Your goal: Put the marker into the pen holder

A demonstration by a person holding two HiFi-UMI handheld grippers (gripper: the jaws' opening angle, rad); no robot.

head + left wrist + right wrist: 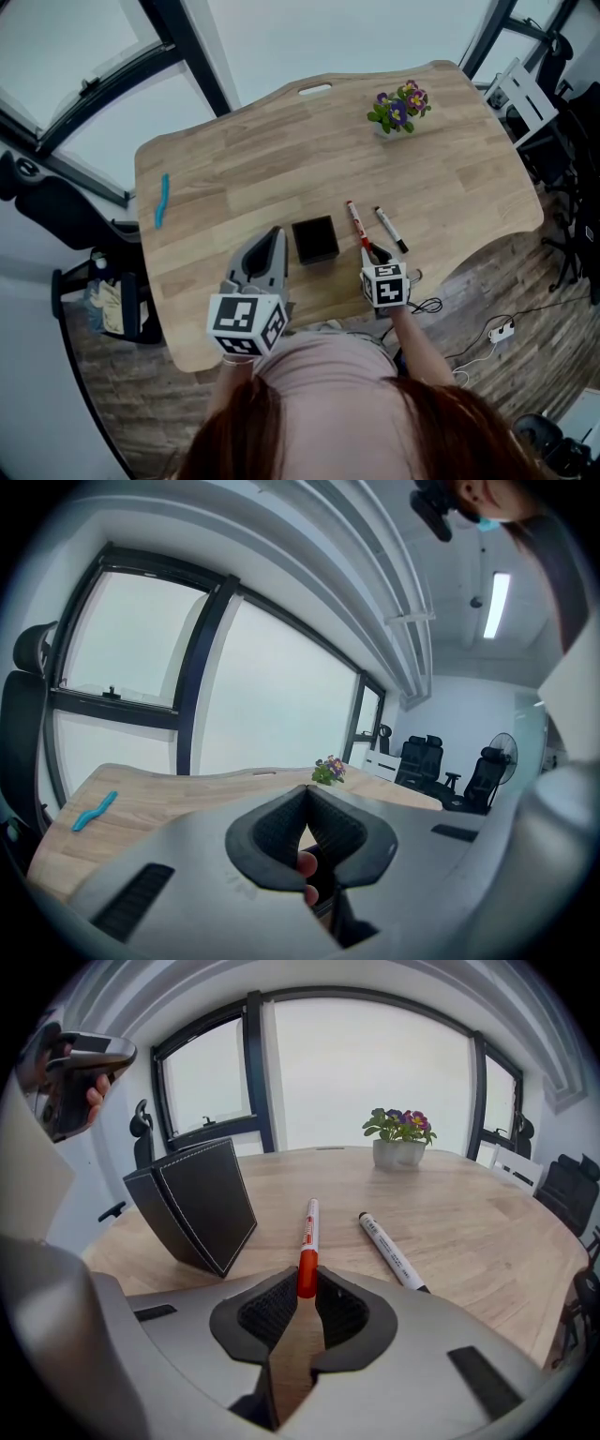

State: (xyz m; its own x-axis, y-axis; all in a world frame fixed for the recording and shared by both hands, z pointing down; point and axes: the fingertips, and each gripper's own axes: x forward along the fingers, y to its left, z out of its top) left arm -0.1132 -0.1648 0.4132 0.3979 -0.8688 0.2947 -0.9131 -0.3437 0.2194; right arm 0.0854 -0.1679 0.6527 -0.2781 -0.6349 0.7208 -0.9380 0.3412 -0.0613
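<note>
Wooden tabletop (206, 187) in the head view: the red marker (355, 220) lies just right of the black pen holder (314, 240), its long axis pointing away and its near end at the right tongs (373, 251).

Left gripper view: the left tongs (307, 803) are pressed together, empty.

Right gripper view: the right tongs clamp the marker's red cap, and the pen holder stands to the left. The label print is unreadable.
</note>
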